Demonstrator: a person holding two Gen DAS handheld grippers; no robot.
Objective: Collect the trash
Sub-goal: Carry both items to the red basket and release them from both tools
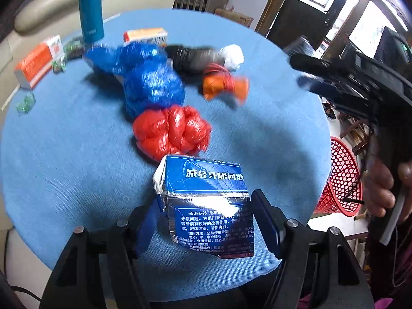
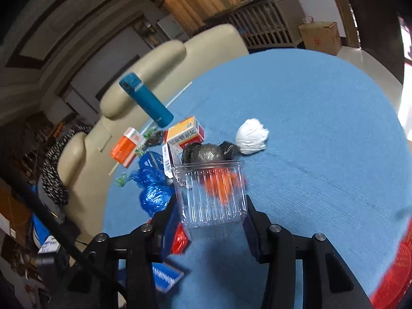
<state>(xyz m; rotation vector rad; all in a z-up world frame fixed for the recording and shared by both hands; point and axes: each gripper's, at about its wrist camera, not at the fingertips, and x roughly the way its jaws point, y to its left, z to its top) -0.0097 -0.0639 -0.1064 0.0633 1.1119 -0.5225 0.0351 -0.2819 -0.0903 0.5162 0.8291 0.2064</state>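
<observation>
**Blue cloth, both grippers loaded**

Blue woven cloth covers the round table [image 1: 64,154] under both tools; I have the left gripper [image 1: 206,221] clamped on a crumpled blue-and-silver cardboard toothpaste box [image 1: 208,206], its two fingers pressed against the box's sides, the box held tilted between them. Just past those fingertips lies a knotted red plastic bag [image 1: 171,131], and farther ahead a bigger knotted blue plastic bag [image 1: 149,82]; ahead and to the right of the fingers sit an orange plastic bag [image 1: 224,83], blurred, a black plastic bag [image 1: 190,56] and a small white plastic bag [image 1: 233,55], close together. Far ahead to the left stand a tall teal bottle [image 1: 90,5] and two orange-and-white cardboard boxes [image 1: 38,63], with small green wrappers [image 1: 25,103] near them. Off the table edge to the right of the fingers is a red mesh plastic basket [image 1: 342,177].

My right gripper [image 2: 213,213] grips a clear ribbed plastic container [image 2: 211,193], squeezed between both fingers and held above the cloth; the orange bag shows through its wall; the white bag lies ahead and slightly right of the fingertips, the black bag straight ahead, the blue bag ahead and to the left.
</observation>
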